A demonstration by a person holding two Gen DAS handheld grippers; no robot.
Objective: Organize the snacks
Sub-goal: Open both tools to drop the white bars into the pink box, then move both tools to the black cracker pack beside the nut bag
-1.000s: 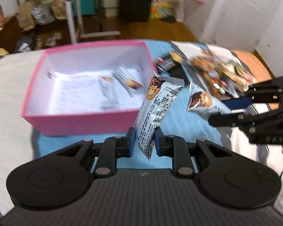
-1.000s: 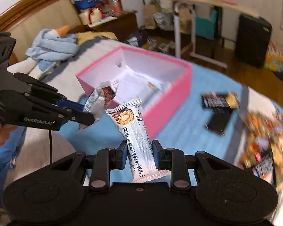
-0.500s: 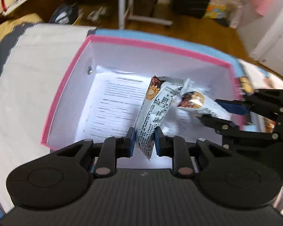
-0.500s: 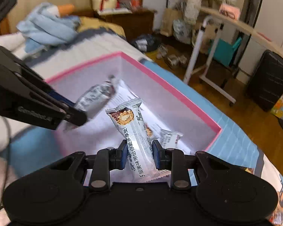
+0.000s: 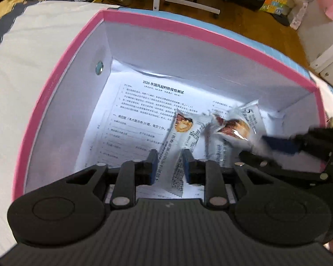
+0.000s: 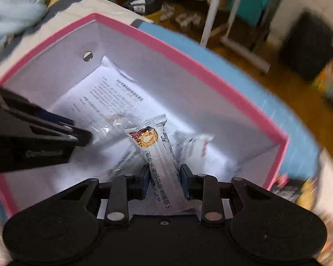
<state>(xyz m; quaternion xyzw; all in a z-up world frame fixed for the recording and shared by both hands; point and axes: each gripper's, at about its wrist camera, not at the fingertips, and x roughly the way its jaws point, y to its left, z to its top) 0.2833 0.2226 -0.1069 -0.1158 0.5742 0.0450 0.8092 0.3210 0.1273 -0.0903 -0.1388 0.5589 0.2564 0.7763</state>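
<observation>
Both grippers reach down into a pink box (image 5: 55,82) with white inner walls and a printed sheet on its floor. My left gripper (image 5: 169,165) has its fingers a little apart around a white snack bar packet (image 5: 182,146). My right gripper (image 6: 164,179) likewise stands around a second white snack packet (image 6: 161,155), which also shows in the left wrist view (image 5: 230,128). More white packets (image 6: 193,146) lie on the sheet in the box's right corner. The left gripper shows from the side in the right wrist view (image 6: 55,130).
The box (image 6: 188,57) sits on a bed with a blue cover (image 6: 244,79) and white bedding (image 5: 33,44). Loose snack packets (image 6: 286,190) lie outside the box at the right. Beyond the bed are wooden floor, a white rack leg (image 5: 188,2) and a black suitcase (image 6: 308,51).
Both grippers have moved from beside the box to over it and down inside it, each with its packet. Their jaws now look slightly wider around the packets than before.
</observation>
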